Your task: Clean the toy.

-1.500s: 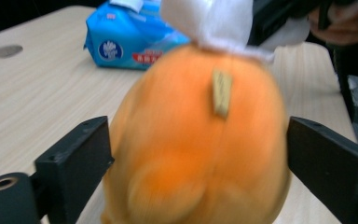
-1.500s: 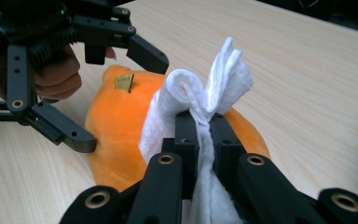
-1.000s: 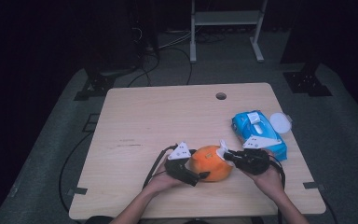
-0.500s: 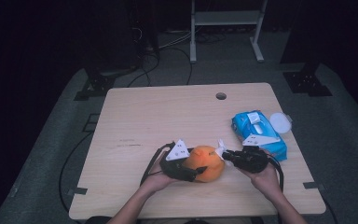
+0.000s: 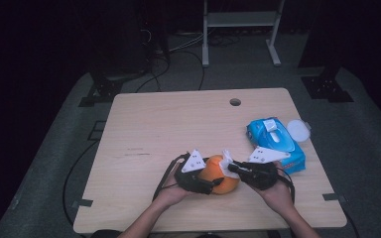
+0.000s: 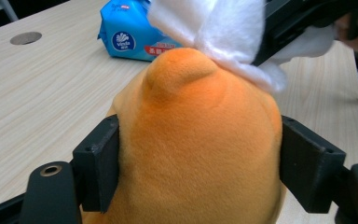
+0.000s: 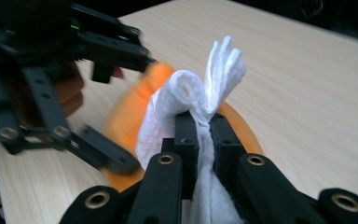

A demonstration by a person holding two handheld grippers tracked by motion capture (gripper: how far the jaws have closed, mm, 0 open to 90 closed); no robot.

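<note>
The orange plush toy [image 6: 191, 144] sits on the bench [image 5: 178, 119], clamped at both flanks by the left gripper [image 5: 213, 182] (its jaws have just been readjusting). The right gripper [image 7: 200, 128], shut tight on a white wipe [image 7: 200, 88], lies to the toy's right with the wipe touching its top.

A pale wooden counter [image 5: 168, 129] carries an orange plush toy [image 5: 218, 174] at its near edge, with a blue wipes pack [image 5: 275, 141] and white round lid [image 5: 297, 130] beyond the right hand-held gripper [image 5: 230, 166].
</note>
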